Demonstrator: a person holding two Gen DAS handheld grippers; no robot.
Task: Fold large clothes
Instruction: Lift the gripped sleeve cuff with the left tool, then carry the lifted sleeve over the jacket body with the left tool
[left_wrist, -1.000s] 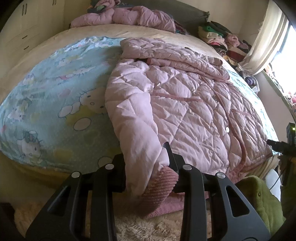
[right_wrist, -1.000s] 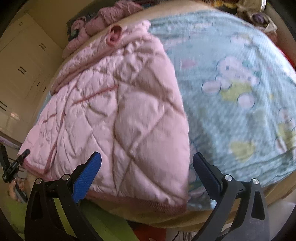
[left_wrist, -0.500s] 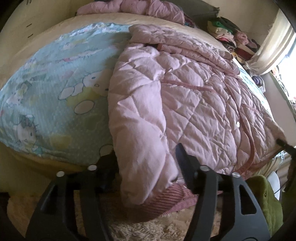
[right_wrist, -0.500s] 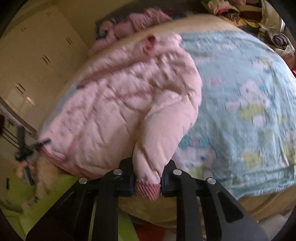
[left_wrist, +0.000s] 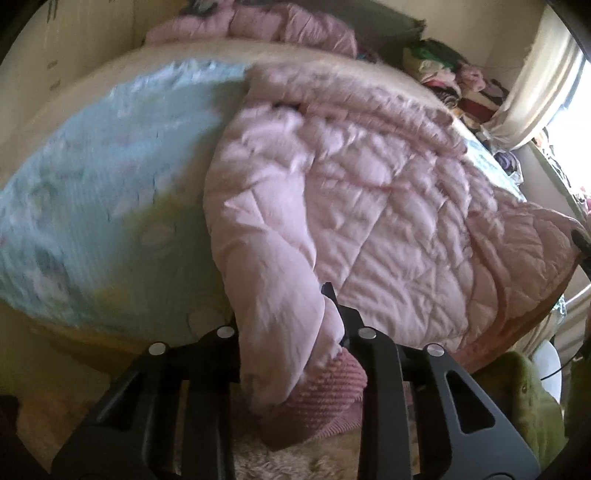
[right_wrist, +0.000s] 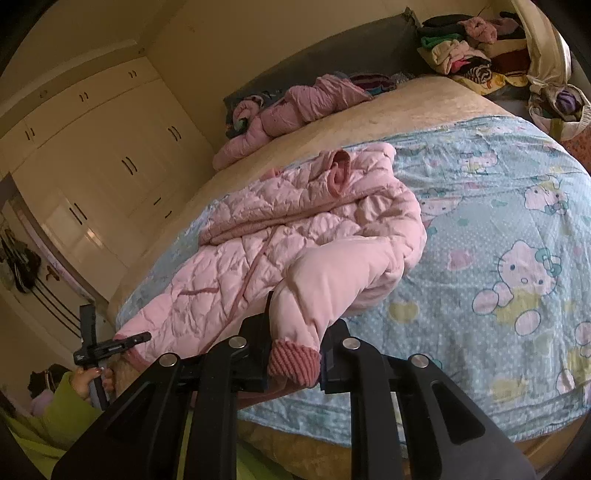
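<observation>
At the bottom of the right wrist view, the right tool (right_wrist: 293, 354), wide apart a second ago, is now clamped on the ribbed cuff (right_wrist: 291, 360) of one sleeve and holds it raised off the bed (right_wrist: 369, 110). The left tool (left_wrist: 284, 339) is closing on the other sleeve (left_wrist: 273, 295), low in its frame. So both sleeves are caught, and folding can probably start. The pink quilted jacket (right_wrist: 258, 243) lies on the blue blanket (right_wrist: 498, 206), its long axis running from the hem at lower left to the collar at upper centre.
</observation>
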